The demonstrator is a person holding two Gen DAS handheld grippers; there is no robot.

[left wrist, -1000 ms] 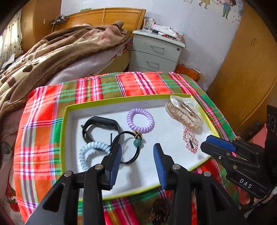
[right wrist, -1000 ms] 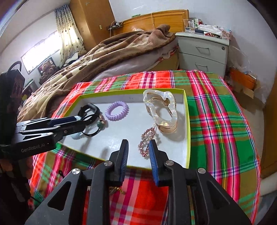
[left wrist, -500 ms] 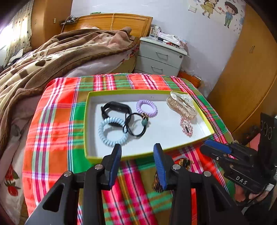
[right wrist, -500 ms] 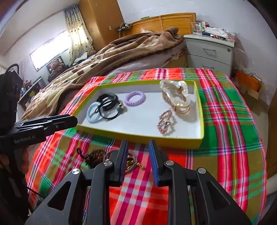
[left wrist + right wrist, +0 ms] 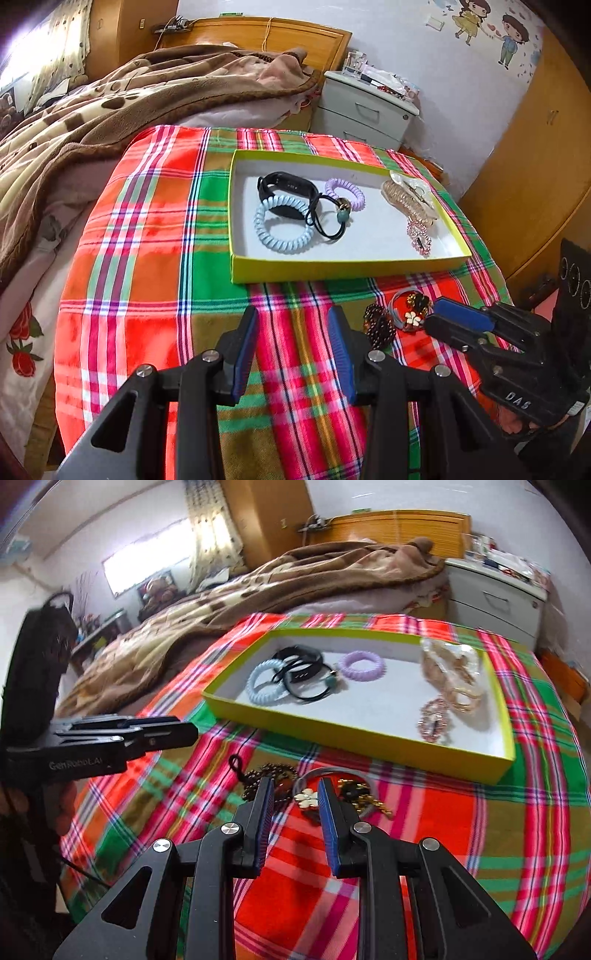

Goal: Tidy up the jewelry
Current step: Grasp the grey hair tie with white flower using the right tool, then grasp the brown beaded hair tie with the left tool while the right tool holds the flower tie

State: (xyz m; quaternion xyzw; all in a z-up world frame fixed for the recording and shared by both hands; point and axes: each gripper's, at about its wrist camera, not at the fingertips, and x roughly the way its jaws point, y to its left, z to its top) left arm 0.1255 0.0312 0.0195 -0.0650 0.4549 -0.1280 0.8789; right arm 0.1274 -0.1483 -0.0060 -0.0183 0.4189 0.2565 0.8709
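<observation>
Left gripper (image 5: 292, 325) was wide open and empty over the plaid cloth (image 5: 147, 266). Right gripper (image 5: 295, 794) was partly open, empty, above loose jewelry (image 5: 310, 797) beside the yellow tray (image 5: 369, 734).

Bare plaid cloth (image 5: 147, 258) lies open left of the tray (image 5: 332, 273) — trinket heap (image 5: 314, 794) crowds its near side.
</observation>
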